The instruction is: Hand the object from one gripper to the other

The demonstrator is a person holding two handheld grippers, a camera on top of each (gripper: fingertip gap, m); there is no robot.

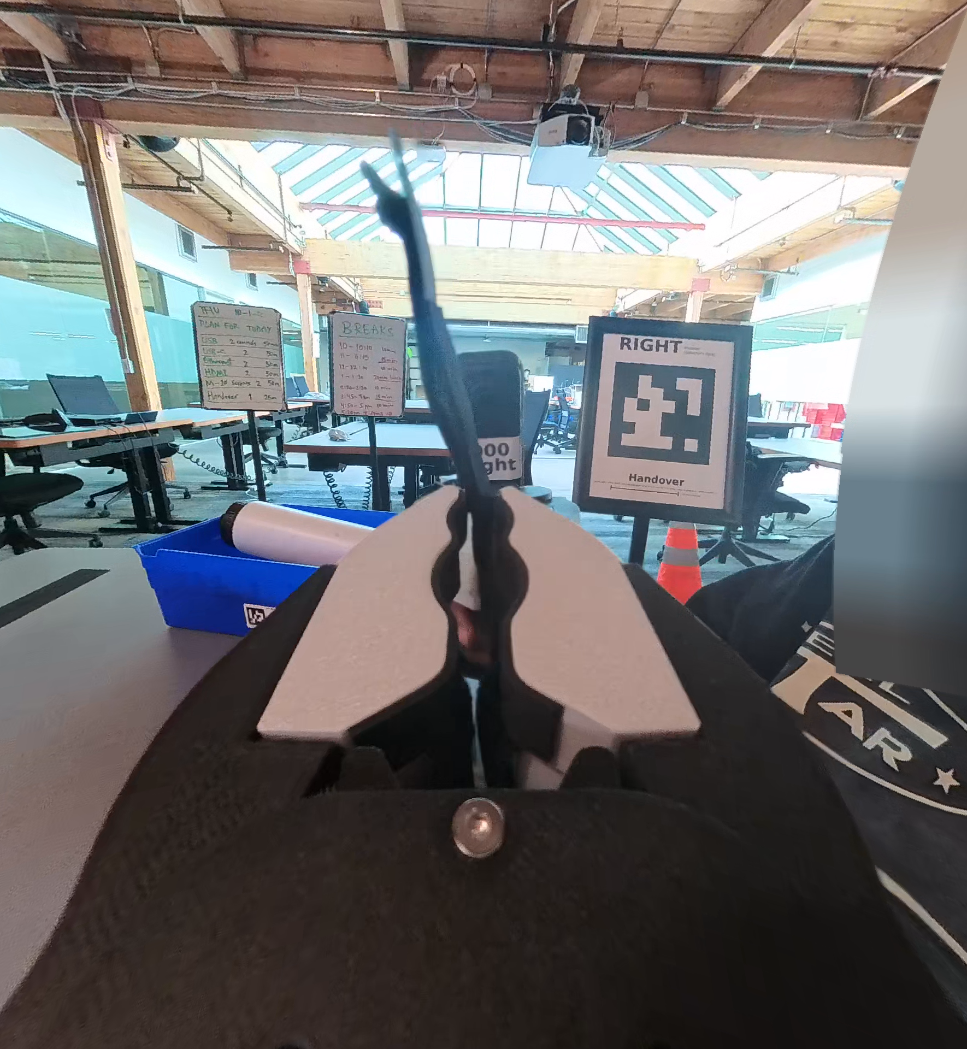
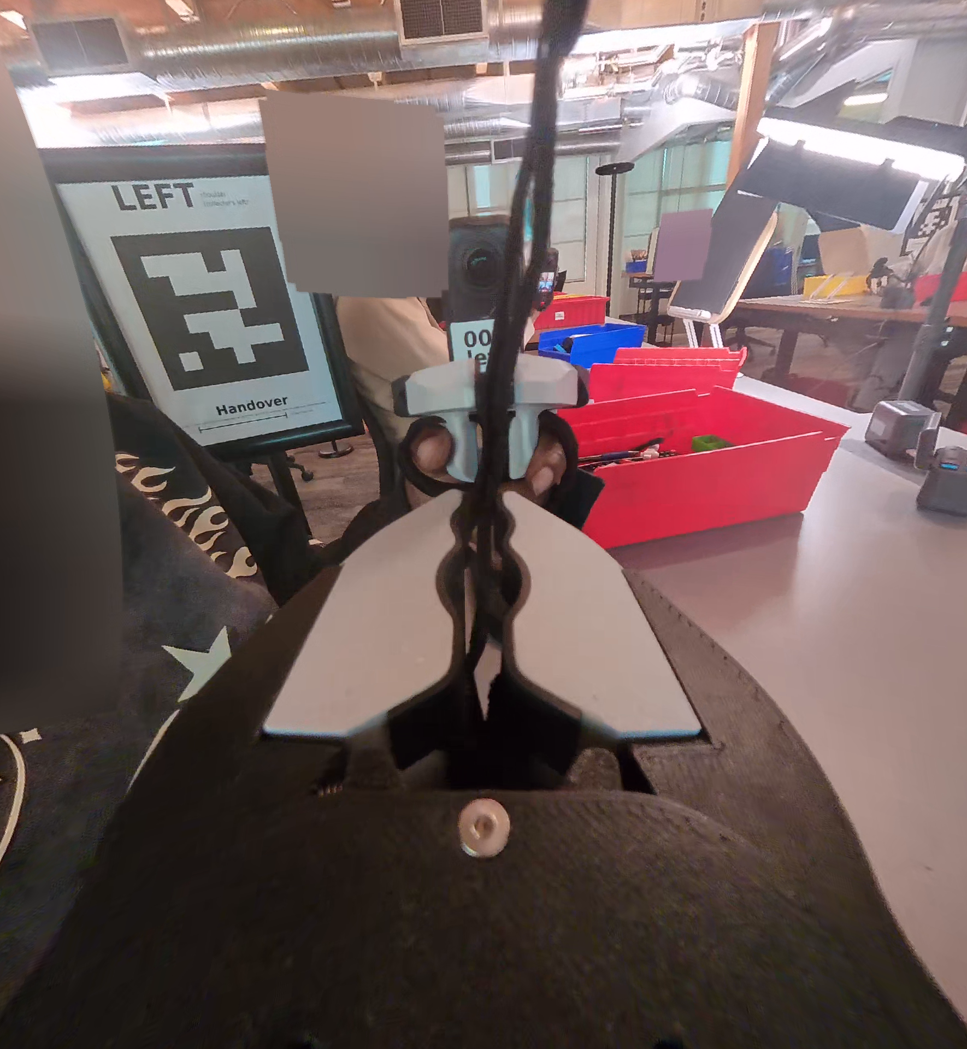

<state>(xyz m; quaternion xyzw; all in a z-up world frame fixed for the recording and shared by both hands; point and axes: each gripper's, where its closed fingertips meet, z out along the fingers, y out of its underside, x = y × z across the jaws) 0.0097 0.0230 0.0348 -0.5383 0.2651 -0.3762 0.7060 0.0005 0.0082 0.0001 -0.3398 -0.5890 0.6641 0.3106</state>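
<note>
In the left wrist view, a grey table sits on the left. A blue bin rests on it, and a white tube with a black cap lies in the bin. In the middle, the left gripper has its two fingers squeezed together on a thin black object. The object sticks up, leaning a little to the left. To the right stands a framed sign with a black-and-white square pattern, and an orange cone is below it.

In the right wrist view, another framed sign stands on the left. In the middle, the right gripper is pressed shut on the same black object, which looks like thin black strands here. The other gripper, seen from the front just behind, pinches it too. A red bin sits on the table to the right.
</note>
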